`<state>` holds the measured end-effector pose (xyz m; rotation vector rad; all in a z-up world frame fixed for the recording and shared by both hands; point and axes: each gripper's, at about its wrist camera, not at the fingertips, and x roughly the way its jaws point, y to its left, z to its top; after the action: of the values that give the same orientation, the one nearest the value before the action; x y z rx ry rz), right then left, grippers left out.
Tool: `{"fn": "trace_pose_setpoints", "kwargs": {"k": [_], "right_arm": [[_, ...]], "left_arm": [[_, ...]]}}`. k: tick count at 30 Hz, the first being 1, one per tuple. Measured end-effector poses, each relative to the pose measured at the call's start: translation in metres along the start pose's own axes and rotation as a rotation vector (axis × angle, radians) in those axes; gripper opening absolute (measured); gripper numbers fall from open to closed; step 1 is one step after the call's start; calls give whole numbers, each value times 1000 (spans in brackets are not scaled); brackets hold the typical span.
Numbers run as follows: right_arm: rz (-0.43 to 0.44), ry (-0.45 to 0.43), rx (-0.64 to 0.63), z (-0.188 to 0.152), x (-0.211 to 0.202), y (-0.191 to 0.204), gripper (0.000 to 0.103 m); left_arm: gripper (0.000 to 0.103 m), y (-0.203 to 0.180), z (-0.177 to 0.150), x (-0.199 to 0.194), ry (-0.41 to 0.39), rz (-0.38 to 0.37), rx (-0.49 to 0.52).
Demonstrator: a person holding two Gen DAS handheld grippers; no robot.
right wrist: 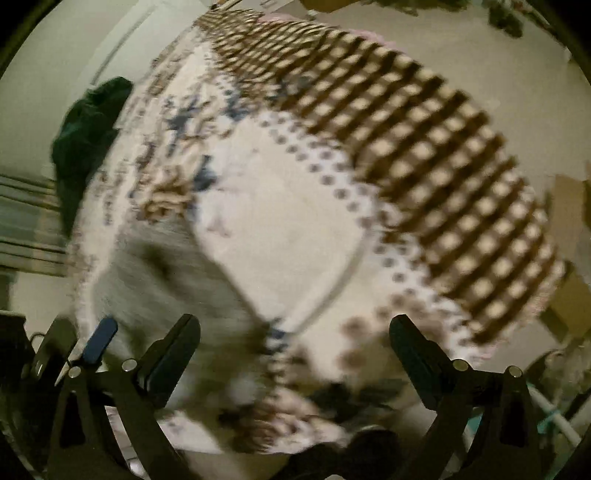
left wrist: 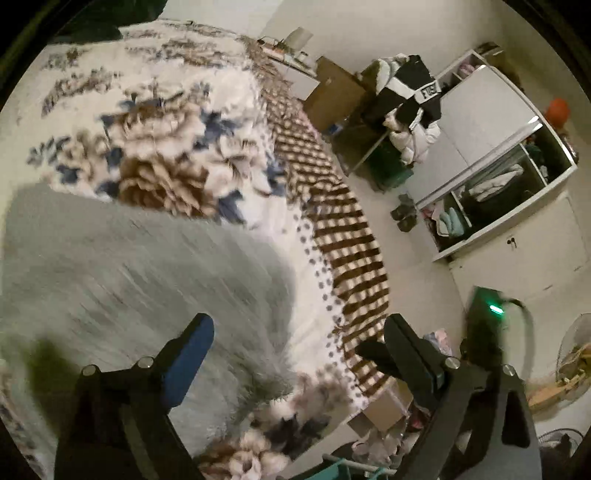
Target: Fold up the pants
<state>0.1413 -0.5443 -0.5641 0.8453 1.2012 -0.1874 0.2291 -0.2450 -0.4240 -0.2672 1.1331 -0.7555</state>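
Grey pants (left wrist: 122,266) lie flat on the bed (left wrist: 166,122), near its checkered side edge, blurred. Left gripper (left wrist: 297,350) spread wide, empty, hovering directly over them. Right gripper (right wrist: 295,347) likewise agape, empty; pants sit toward its left finger. Left looks nearer.

my view from the left wrist: a bed (left wrist: 325,273) covered by a white bedspread (left wrist: 236,92) printed with brown and blue flowers, bordered by a row of dots and a brown-and-cream checked band along the side. gray pants (left wrist: 147,266) lie flat directly on the bedspread, blurred, reaching toward the bed's near edge. a dark green cloth (left wrist: 88,33) lies at the far corner. the right wrist view shows the same bed (right wrist: 443,177), pants (right wrist: 173,266) and dark green cloth (right wrist: 88,133), all smeared; i cannot tell finer detail.
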Motion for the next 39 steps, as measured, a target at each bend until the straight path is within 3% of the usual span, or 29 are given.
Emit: {"fn": "trace_pose_setpoints", "kwargs": {"k": [2,5,9,11,12,13,14,18,21,22,23,24,25,27,29,30,32,33,34,36,39], "right_arm": [[80,7,-12,3,8,17,103],[185,58,-61,9,31,46,103],[239,154,-69,18,86,66,103],[278,199,-46,20,105,72,101],[284,212,-39,20,110,74,90],[303,202,-41,20,109,78,55],[267,183,-55,21,105,81,32],[220,89,-37,30,71,79,24],[109,11,-20,46,52,61,26],[38,3,-31,51,53,55,32],[-30,33,-34,57,59,46,48],[-95,78,-15,61,65,39,54],[-118,71,4,62,62,35,54],[-71,8,-4,56,43,36,61],[65,-21,-6,42,30,40,68],[181,6,-10,31,32,43,70],[267,102,-11,12,53,44,70],[200,157,-25,2,71,41,70],[41,185,-39,-6,88,32,70],[-160,219,-31,-13,109,14,71],[-74,144,-2,-12,89,18,71]], "left_arm": [[94,14,7,-25,-22,46,-14],[94,67,17,-63,-69,167,-97],[94,138,25,-76,-63,344,-166],[94,167,28,-74,-39,367,-207],[94,177,29,-73,-35,369,-221],[94,183,31,-70,-32,363,-229],[94,187,34,-68,-28,347,-231],[94,192,44,-50,-24,278,-265],[94,199,48,-14,64,252,-266],[94,201,47,-3,89,258,-268],[94,201,46,6,104,235,-268],[94,201,45,11,115,231,-270],[94,200,45,14,119,249,-269],[94,198,46,14,117,253,-259],[94,199,45,14,113,255,-263],[94,202,45,15,114,255,-269],[95,208,44,18,120,265,-280],[96,212,44,20,124,277,-284],[96,215,45,20,131,286,-291],[96,215,48,14,137,278,-309],[94,189,60,-10,89,238,-264]]}}
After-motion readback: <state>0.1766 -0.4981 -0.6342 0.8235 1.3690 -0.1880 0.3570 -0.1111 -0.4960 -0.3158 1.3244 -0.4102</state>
